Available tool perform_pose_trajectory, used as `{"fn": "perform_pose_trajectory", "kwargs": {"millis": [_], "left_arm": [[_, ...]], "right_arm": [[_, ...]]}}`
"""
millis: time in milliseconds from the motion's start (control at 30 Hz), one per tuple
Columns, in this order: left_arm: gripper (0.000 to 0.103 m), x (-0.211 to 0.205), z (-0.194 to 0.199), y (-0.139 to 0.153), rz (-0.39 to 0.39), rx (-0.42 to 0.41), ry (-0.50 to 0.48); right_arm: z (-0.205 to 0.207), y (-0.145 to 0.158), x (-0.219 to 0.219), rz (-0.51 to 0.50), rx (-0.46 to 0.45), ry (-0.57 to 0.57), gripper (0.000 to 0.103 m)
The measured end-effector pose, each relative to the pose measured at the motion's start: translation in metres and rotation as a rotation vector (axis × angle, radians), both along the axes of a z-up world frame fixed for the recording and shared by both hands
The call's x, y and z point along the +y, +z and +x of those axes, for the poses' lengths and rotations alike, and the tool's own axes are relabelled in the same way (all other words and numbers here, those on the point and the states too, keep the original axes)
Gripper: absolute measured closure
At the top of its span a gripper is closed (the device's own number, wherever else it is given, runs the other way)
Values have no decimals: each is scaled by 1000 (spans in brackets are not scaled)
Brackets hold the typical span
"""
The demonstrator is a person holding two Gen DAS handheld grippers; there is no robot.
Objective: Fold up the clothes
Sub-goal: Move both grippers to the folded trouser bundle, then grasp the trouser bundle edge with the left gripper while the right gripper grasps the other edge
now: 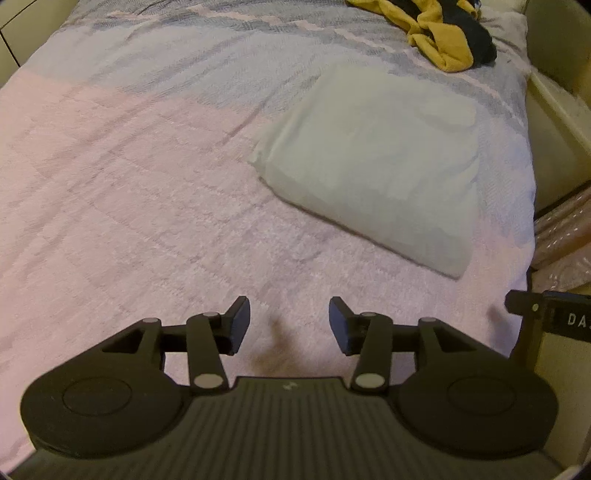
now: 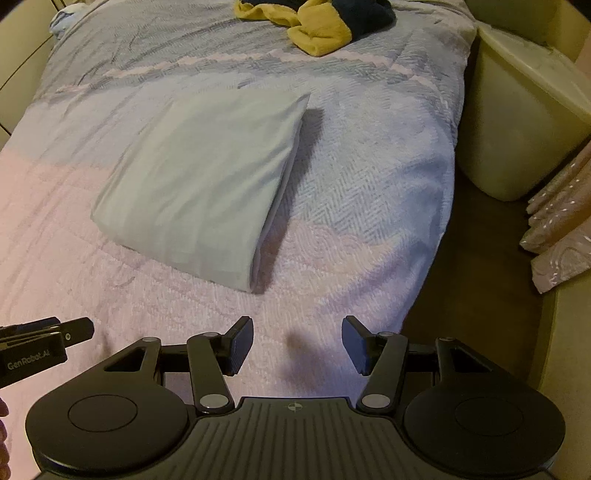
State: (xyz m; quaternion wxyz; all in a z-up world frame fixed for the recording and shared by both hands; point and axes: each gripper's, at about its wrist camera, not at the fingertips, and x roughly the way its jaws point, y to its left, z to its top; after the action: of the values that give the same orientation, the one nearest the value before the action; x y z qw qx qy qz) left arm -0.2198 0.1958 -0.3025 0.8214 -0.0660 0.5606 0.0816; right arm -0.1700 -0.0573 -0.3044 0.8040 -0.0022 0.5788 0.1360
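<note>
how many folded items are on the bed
1: the pale folded cloth lies mid-bed. The yellow and dark clothes at the far end are an unfolded heap; more may lie out of view.

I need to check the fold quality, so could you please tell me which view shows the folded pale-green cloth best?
The right wrist view: the folded pale-green cloth lies central and sharp, layered edge visible. The left wrist view shows it off-centre and blurrier.
</note>
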Motion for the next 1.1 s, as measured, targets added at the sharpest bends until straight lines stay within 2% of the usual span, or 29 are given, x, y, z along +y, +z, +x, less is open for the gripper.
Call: {"fn": "perform_pose_trajectory", "kwargs": {"millis": [67,200,267,367,533,600,667,800,967,1067,1100], "left_arm": [[60,7,5,-1,-32,-26,6],[46,27,24,-1,-78,-67,8],[45,35,40,-1,-88,-85,-8],[44,49,70,-3,-142,-121,-52],[40,69,125,-14,-308,-163,-109],[39,79,147,-23,-383,-170,-122],[40,89,166,-41,-438,-134,-117],[40,102,182,-65,-555,-116,-115],[39,115,191,-83,-711,-123,-99],[42,103,198,-89,-739,-118,-135],[47,98,200,-91,-747,-113,-149]], "right_arm": [[6,-4,-6,38,1,-1,46],[26,-17,-27,109,45,-67,45],[40,-25,-40,129,84,-122,43],[61,-29,-53,205,91,-171,40],[97,-38,-56,445,104,-210,34],[112,-47,-51,504,116,-207,33],[127,-57,-45,561,127,-202,33],[145,-76,-33,647,173,-174,33],[157,-96,-19,672,193,-176,33],[159,-103,-15,680,190,-185,34],[159,-105,-14,687,186,-187,34]]}}
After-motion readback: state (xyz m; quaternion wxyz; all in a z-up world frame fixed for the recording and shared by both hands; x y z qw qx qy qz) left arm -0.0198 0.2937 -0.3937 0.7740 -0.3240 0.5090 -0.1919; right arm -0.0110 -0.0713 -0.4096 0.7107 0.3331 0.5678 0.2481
